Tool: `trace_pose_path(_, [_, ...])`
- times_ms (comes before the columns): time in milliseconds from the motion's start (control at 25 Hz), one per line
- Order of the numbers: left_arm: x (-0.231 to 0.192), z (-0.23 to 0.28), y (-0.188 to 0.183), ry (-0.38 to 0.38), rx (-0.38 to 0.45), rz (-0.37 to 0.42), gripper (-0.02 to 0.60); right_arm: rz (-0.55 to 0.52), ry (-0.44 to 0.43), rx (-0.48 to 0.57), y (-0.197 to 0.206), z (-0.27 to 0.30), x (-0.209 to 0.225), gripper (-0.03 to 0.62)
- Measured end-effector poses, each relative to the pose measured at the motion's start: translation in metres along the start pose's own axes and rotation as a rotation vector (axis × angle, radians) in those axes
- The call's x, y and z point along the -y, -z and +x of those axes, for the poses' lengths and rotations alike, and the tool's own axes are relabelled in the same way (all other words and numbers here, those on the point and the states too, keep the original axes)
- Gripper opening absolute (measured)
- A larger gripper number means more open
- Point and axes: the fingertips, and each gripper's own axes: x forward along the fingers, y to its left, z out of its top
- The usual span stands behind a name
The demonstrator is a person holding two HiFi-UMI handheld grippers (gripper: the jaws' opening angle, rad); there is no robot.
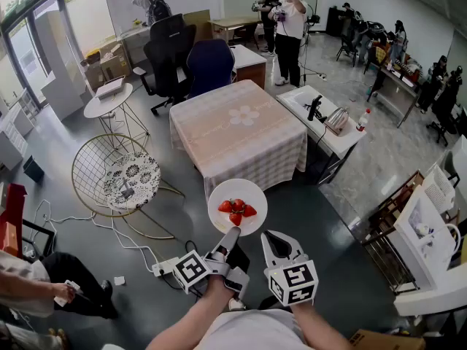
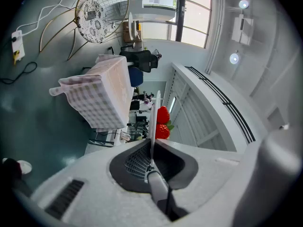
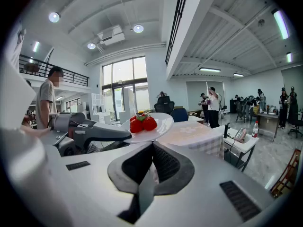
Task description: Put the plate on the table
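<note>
A white plate (image 1: 238, 206) with three red strawberries (image 1: 236, 209) hangs level in the air, in front of the near edge of the table (image 1: 241, 133) with a checked cloth. My left gripper (image 1: 233, 232) is shut on the plate's near rim; in the left gripper view the plate (image 2: 153, 119) runs edge-on between the jaws, strawberries (image 2: 162, 122) beside it. My right gripper (image 1: 275, 238) is just right of the plate, shut and holding nothing. The right gripper view shows the plate (image 3: 158, 124), the left gripper (image 3: 90, 134) and the table (image 3: 194, 132) beyond.
A wire chair (image 1: 120, 177) with a patterned cushion stands left of the table, with a power strip (image 1: 164, 267) and cables on the floor. Office chairs (image 1: 211, 64) stand behind the table, a white side table (image 1: 328, 126) at its right. A seated person (image 1: 44, 290) is at lower left.
</note>
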Motion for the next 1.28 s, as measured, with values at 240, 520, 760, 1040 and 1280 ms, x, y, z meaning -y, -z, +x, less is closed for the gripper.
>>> trace_pose_path(240, [0.0, -0.011, -0.004, 0.001, 0.02, -0.016, 0.018, -0.006, 0.011, 0.012, -0.003, -0.003, -0.007, 0.005])
trace_pose_path(520, [-0.005, -0.015, -0.019, -0.002, 0.053, -0.032, 0.018, -0.007, -0.02, -0.002, 0.001, 0.01, -0.015, 0.005])
trace_pose_path(760, [-0.015, -0.007, -0.036, -0.027, 0.098, -0.03, 0.018, 0.003, -0.08, -0.007, 0.001, 0.037, -0.014, 0.005])
trace_pose_path(1040, [-0.026, 0.035, -0.053, -0.052, 0.147, -0.017, 0.018, 0.001, -0.143, 0.002, -0.007, 0.077, 0.017, 0.005])
trace_pose_path(1280, [-0.026, 0.09, -0.06, -0.067, 0.165, -0.015, 0.018, 0.021, -0.178, -0.002, -0.02, 0.111, 0.062, 0.005])
